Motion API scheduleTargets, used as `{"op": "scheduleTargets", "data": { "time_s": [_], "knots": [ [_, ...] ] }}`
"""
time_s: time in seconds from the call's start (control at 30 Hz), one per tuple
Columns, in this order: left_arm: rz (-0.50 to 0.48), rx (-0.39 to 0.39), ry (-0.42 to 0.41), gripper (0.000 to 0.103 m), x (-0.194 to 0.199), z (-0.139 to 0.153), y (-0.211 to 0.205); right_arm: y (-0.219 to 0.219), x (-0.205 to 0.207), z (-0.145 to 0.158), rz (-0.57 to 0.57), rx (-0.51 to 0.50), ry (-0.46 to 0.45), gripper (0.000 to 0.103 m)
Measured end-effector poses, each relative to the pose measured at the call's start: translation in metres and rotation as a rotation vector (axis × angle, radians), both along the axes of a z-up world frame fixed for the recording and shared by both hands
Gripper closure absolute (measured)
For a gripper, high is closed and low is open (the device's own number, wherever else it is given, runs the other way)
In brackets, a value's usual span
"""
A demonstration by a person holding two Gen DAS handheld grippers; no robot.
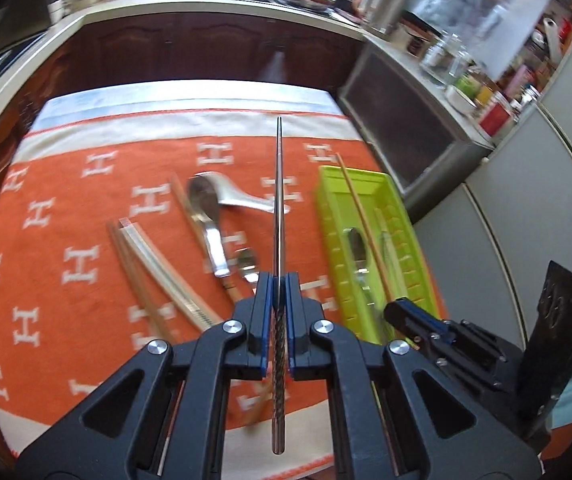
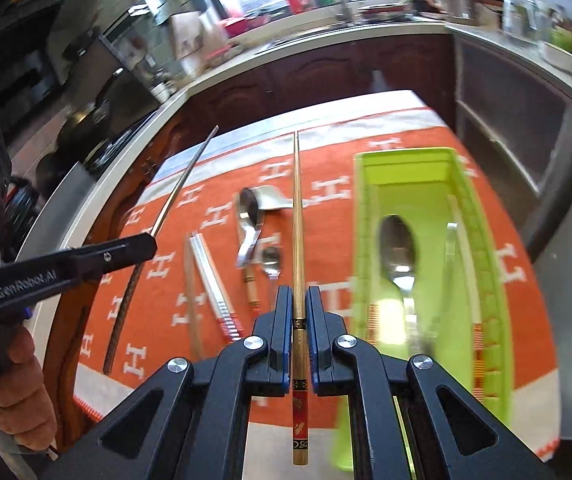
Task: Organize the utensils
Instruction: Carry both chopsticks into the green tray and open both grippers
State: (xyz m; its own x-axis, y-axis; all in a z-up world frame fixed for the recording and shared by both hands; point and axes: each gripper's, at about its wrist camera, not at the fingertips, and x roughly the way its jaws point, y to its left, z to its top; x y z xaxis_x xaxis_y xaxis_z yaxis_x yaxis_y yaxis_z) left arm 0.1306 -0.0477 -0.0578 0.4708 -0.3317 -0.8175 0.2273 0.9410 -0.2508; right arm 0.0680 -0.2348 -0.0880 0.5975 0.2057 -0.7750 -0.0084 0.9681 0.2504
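My left gripper is shut on a metal chopstick with a dark twisted handle and holds it above the orange cloth; it also shows in the right wrist view. My right gripper is shut on a golden wooden chopstick with a red decorated end, left of the green tray. In the left wrist view the right gripper and its chopstick are over the green tray. The tray holds a spoon and other utensils.
On the orange cloth lie loose spoons, a ladle-style spoon, wooden chopsticks and a clear-sleeved pair. A dark cabinet and counter stand behind; an appliance stands right of the table.
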Motion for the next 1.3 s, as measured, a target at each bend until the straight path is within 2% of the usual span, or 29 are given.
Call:
{"op": "scheduleTargets", "data": {
  "time_s": [0.23, 0.43, 0.6, 0.77, 1.03, 1.3],
  "knots": [
    [-0.092, 0.006, 0.049, 0.099, 0.010, -0.012, -0.088, -0.077, -0.004, -0.008, -0.129, 0.013, 0.041, 0.097],
    [-0.113, 0.007, 0.124, 0.099, 0.018, -0.040, -0.127, -0.107, 0.004, -0.026, -0.154, -0.002, 0.085, 0.096],
    [-0.128, 0.042, 0.167, 0.099, 0.019, -0.062, -0.133, -0.124, 0.011, -0.040, -0.197, -0.005, 0.107, 0.095],
    [-0.143, 0.076, 0.176, 0.099, 0.012, -0.068, -0.128, -0.136, 0.017, -0.053, -0.207, 0.014, 0.125, 0.093],
    [-0.140, 0.111, 0.132, 0.097, -0.006, -0.053, -0.103, -0.116, 0.004, -0.048, -0.167, 0.016, 0.125, 0.093],
    [-0.081, 0.138, 0.095, 0.097, -0.017, -0.036, -0.064, -0.083, -0.006, -0.040, -0.119, 0.036, 0.125, 0.086]
  ]
}}
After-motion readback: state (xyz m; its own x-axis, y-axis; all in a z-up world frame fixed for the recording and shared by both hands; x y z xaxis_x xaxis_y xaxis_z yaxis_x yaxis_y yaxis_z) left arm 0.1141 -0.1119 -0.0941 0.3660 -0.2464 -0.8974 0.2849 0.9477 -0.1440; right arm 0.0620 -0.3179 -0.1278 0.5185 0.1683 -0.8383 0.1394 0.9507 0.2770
